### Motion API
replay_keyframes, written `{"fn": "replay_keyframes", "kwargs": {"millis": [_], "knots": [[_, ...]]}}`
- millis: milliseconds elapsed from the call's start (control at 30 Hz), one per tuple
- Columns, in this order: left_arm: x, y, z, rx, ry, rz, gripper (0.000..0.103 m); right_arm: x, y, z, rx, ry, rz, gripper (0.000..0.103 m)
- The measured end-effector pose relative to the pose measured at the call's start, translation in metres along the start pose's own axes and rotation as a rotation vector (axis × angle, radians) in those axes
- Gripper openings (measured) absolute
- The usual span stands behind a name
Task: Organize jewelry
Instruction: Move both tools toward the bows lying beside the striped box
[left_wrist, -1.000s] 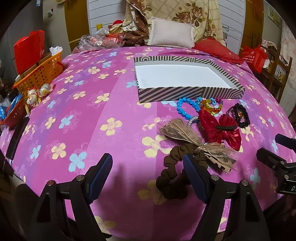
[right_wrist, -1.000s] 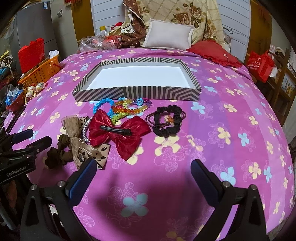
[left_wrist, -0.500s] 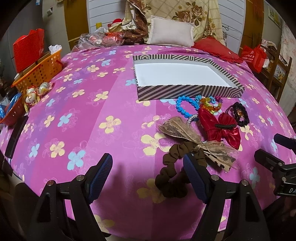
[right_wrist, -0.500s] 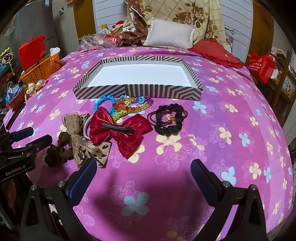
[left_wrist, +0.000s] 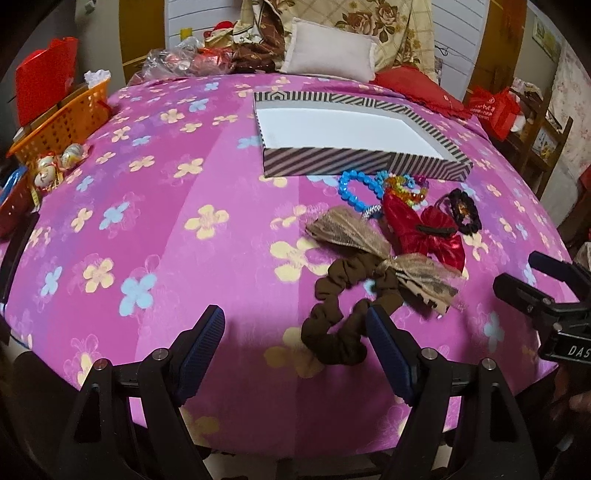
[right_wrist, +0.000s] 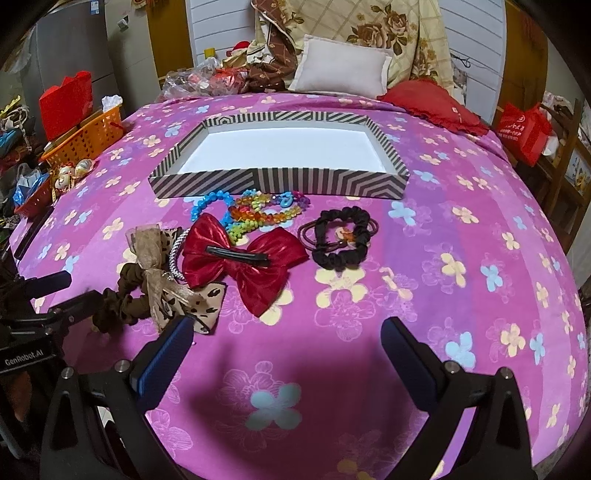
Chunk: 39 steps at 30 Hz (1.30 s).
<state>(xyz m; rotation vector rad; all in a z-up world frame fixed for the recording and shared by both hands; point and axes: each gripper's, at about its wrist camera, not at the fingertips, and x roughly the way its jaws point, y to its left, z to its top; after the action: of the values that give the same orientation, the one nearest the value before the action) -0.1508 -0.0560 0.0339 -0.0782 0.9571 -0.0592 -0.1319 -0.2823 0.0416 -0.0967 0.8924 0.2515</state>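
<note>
While nothing is gripped yet, left view: left gripper (left_wrist: 295, 341) jaws wide open, empty, low at cloth edge, right pad beside brown ruched fabric scrunchie (left_wrist: 338, 314) with tan gauze bow (left_wrist: 388, 254). Soft, light, likely to bunch; best pinched across the ruched loop.

Right view: right gripper (right_wrist: 284, 354) wide open, empty, short of shiny red satin hair bow (right_wrist: 245, 260). Striped shallow cardboard box (right_wrist: 332, 182) empty beyond the pile.

Left gripper (right_wrist: 48, 291) body, seen from the right wrist: white lettering "GenRobot.AI". Right gripper (left_wrist: 532, 280) body, seen from the left wrist: white letters "DAS", cut off at the frame edge. Red bag (right_wrist: 522, 127): white print, unreadable.
</note>
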Motion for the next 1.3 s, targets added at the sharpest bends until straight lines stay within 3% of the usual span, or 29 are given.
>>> {"fn": "replay_keyframes", "kwargs": {"millis": [867,1300], "knots": [[0.011,-0.009,0.005,0.033,0.020,-0.006,0.055,0.009,0.001,0.008,-0.063,-0.013,-0.002,0.103],[0.022,-0.013,0.004,0.032,0.049,-0.018,0.055,0.029,0.003,0.021,-0.153,-0.004,0.058,0.102]]}}
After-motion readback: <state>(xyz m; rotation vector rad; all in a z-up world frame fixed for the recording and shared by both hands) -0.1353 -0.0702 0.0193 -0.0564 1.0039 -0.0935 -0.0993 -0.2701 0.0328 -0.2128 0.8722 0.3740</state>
